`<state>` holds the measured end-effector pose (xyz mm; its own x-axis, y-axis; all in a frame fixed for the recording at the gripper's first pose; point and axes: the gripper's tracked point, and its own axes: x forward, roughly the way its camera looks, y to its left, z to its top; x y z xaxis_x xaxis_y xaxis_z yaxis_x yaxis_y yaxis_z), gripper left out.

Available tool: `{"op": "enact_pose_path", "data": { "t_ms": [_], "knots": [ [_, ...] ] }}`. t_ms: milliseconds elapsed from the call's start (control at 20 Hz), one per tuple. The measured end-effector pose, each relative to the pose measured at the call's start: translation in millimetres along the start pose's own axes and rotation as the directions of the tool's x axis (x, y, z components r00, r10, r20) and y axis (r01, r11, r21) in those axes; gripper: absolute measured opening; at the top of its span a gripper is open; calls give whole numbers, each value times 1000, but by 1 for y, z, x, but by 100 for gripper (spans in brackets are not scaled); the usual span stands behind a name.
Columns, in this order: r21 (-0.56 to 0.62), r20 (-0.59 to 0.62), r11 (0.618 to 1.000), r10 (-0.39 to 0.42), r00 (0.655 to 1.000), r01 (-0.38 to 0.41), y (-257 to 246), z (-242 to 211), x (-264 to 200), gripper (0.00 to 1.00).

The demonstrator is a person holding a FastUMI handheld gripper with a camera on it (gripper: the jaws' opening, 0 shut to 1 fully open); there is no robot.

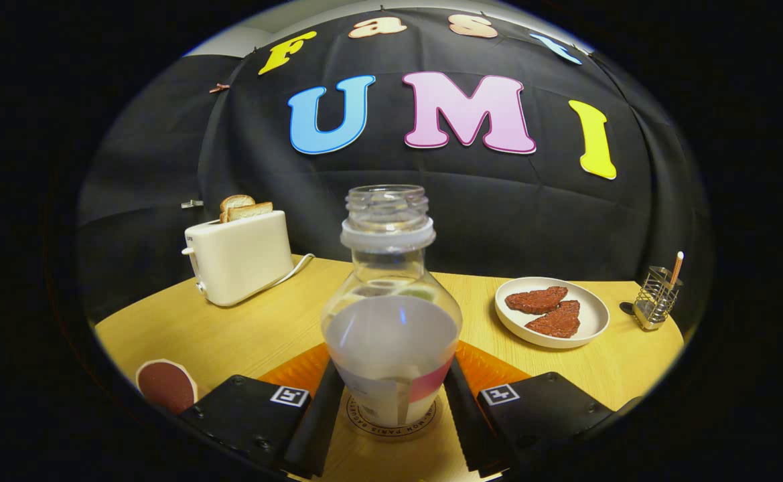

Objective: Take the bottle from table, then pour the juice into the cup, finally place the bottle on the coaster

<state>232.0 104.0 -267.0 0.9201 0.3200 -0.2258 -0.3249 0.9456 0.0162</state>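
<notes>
Clear bottle (391, 314) between claw (391, 408) fingers

Table (277, 321) with toaster (240, 258), plate (552, 313)

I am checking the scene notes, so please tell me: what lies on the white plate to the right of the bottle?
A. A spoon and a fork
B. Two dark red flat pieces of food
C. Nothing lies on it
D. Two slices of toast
B: the white plate beyond the right finger carries two dark red flat pieces, while the toast slices stand in the toaster left of the bottle.
</notes>
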Motion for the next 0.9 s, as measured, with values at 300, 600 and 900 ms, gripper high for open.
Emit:
{"op": "enact_pose_path", "data": {
  "t_ms": [300, 600, 900],
  "knots": [
    [15, -19, 1000, 19, 1000, -19, 5, 2, -8, 100],
    [-2, -49, 999, 32, 998, -32, 4, 9, -38, 99],
    [-5, -92, 1000, 6, 996, -7, -3, 11, -109, 100]
  ]
}}
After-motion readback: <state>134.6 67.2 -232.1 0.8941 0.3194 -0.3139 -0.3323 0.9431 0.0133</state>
